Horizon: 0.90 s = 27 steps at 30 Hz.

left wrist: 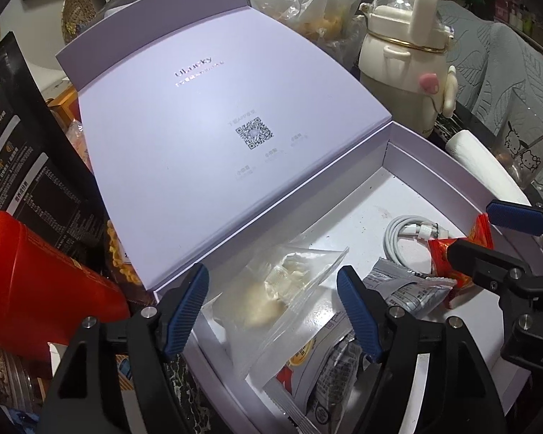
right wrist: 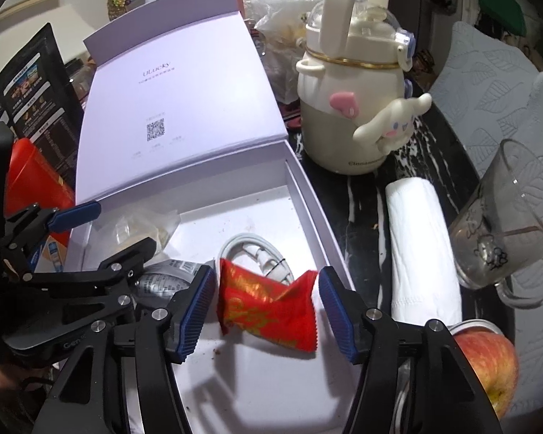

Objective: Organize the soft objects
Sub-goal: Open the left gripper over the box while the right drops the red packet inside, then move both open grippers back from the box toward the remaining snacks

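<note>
An open lilac box [left wrist: 434,152] holds the soft objects; its rim also shows in the right wrist view [right wrist: 307,195]. A clear zip bag [left wrist: 278,296] lies between the fingers of my open left gripper [left wrist: 273,311]. Grey snack packets [left wrist: 398,289] lie beside it, with a coiled white cable [left wrist: 405,238] behind. A red packet [right wrist: 268,307] lies on the box floor between the fingers of my open right gripper [right wrist: 266,313], untouched by either pad. In the left wrist view the red packet [left wrist: 441,249] and right gripper [left wrist: 488,231] show at right.
The box lid [left wrist: 213,130] stands open at the back. A cream water bottle [right wrist: 347,105], a white roll [right wrist: 420,249], a glass mug [right wrist: 506,228] and an apple [right wrist: 488,369] sit right of the box. A red container [left wrist: 36,275] and black bag [left wrist: 14,137] stand left.
</note>
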Each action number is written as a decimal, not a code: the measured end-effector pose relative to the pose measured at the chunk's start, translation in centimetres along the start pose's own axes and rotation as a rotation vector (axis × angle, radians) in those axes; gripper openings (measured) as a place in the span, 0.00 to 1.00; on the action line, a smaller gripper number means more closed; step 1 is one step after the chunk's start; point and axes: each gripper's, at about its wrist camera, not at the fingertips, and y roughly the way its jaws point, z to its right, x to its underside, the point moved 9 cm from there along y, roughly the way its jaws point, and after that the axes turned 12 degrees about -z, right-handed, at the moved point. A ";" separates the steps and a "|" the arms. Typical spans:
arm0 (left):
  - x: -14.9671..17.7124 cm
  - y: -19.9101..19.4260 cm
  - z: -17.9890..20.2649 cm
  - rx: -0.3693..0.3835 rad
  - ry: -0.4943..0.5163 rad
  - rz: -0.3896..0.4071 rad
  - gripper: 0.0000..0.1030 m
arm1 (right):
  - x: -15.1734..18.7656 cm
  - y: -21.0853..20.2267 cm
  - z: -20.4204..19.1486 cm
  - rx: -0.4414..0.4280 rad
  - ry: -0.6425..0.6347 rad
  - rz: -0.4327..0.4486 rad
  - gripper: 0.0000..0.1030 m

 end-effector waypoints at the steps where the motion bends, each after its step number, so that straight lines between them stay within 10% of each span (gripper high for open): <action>1: 0.0 -0.2 0.0 0.006 0.001 0.001 0.71 | -0.1 -0.2 0.0 0.004 -0.002 0.005 0.58; 27: 0.9 -14.9 0.1 0.020 -0.022 0.251 0.71 | 0.9 -13.5 -2.3 0.089 -0.059 0.248 0.62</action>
